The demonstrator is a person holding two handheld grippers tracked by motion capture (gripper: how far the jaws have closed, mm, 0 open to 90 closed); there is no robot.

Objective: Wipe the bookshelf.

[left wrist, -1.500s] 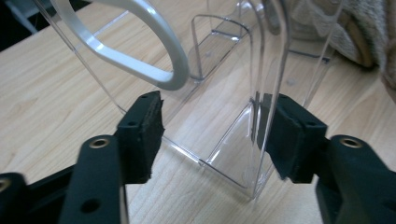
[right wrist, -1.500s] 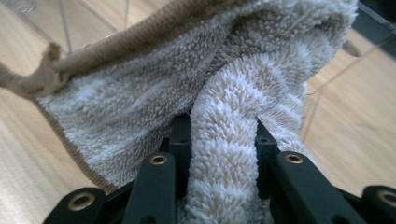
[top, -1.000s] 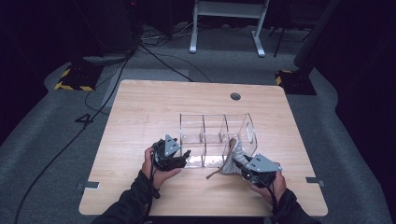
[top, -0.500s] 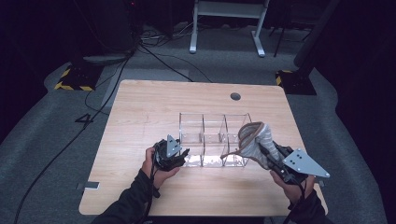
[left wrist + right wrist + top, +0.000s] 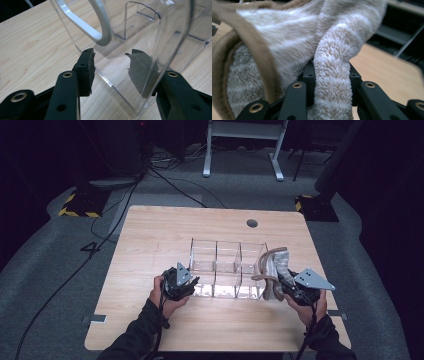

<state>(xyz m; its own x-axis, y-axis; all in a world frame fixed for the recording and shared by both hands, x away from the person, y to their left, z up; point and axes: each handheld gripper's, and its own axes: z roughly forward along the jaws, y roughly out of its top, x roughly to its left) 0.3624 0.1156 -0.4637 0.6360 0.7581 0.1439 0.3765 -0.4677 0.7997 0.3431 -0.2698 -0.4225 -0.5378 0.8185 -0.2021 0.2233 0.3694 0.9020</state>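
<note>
A clear plastic organizer [image 5: 227, 265] with several compartments stands on the wooden table [image 5: 160, 235]. My left gripper [image 5: 192, 282] is at its left end. In the left gripper view its jaws [image 5: 113, 53] have just been closing around the organizer's corner [image 5: 140, 37]; one pad lies against the outer wall and the other is seen through the curved wall. My right gripper [image 5: 280, 287] is shut on a fluffy beige-and-white striped cloth [image 5: 274, 267] with a brown edge, held beside the organizer's right end. The cloth [image 5: 294, 37] bulges between the right jaws [image 5: 329, 67].
A round cable hole [image 5: 252, 223] sits in the table near its far edge. Bare wood lies left of and behind the organizer. Cables [image 5: 165, 185] run over the grey floor beyond the table, next to a white stand [image 5: 240, 150].
The right gripper has carried the cloth from in front of the organizer to its right end and a little up. The left hand has stayed at the left end.
</note>
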